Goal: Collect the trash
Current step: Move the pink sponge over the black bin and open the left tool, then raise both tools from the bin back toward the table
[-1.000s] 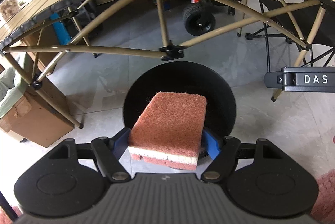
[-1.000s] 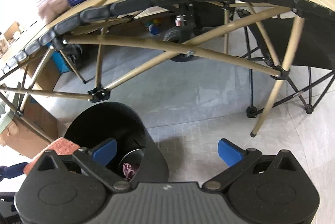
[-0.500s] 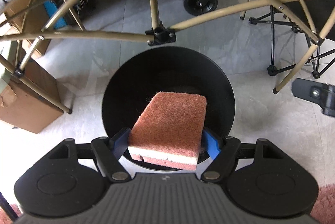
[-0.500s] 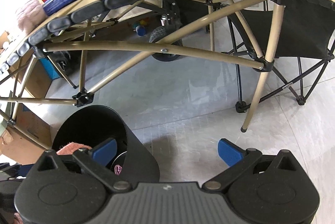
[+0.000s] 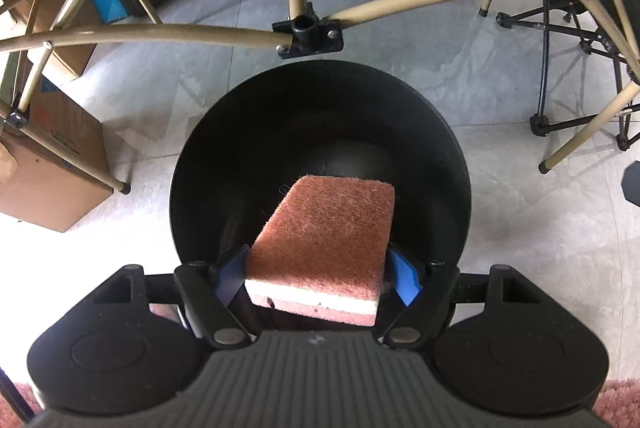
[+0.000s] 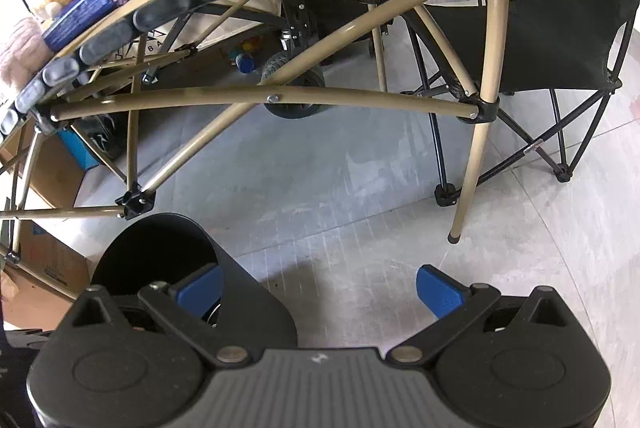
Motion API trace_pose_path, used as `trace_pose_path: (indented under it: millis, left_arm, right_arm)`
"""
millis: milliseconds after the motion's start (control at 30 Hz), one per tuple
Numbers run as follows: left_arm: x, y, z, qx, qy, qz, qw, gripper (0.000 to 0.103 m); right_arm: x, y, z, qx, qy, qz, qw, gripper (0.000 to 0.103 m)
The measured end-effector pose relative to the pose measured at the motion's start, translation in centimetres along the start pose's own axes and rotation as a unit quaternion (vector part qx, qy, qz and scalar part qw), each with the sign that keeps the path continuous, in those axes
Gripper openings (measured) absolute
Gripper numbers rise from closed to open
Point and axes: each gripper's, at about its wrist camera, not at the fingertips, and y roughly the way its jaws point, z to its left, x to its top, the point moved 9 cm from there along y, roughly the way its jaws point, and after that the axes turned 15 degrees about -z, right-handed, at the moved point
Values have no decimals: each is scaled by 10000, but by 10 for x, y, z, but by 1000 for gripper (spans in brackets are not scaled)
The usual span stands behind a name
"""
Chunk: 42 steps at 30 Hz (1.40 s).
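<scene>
The left gripper [image 5: 320,274] clamps a rust-red, white-cored sponge [image 5: 326,242] above the black bin's [image 5: 320,100] mouth; table frame [image 5: 308,36] crowds its 12 o'clock rim; the right gripper [image 6: 320,288] gapes empty over bare floor [image 6: 360,196]

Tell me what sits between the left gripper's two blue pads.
A reddish sponge with a white middle layer is clamped between the left gripper's pads, held over the black bin. The left wrist view shows it.
</scene>
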Motion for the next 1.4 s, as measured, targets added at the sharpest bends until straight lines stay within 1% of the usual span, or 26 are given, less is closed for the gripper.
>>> trace_pose_path:
  millis: [100,200,267,300,333,500,967,1267,1400]
  left_arm:
    - [0,1,-1,-23,-16,20,10000,75]
    - [1,2,-2,-12,8,9,10000,79]
    - [1,1,-1,-16,-17,6,10000,90]
    - [1,1,-1,-22,-36,-3,10000,101]
    - [1,0,-1,-29,-50,-20,10000,103]
    - [0,1,-3,17,62,-23,10000,103]
    - [2,-6,0,30,78,-135,9999,103]
    - [9,-26,11,77,-1,-489,9988,103]
    - [14,-43,17,106,-32,-799,9967,103]
  right_arm:
    - [-1,2,0,-12,-1,27,10000,103]
    - [-2,3,0,-16,-3,45,10000,103]
    - [-1,3,0,-12,-1,47,10000,103]
    - [-1,3,0,-11,0,45,10000,103]
    - [-1,3,0,-14,1,45,10000,103]
    - [-1,1,-1,-20,19,23,10000,103]
    - [0,-2,2,31,-24,4,10000,103]
    - [3,-9,5,90,-43,-93,9999,103]
    - [8,-18,7,136,-34,-238,9996,103]
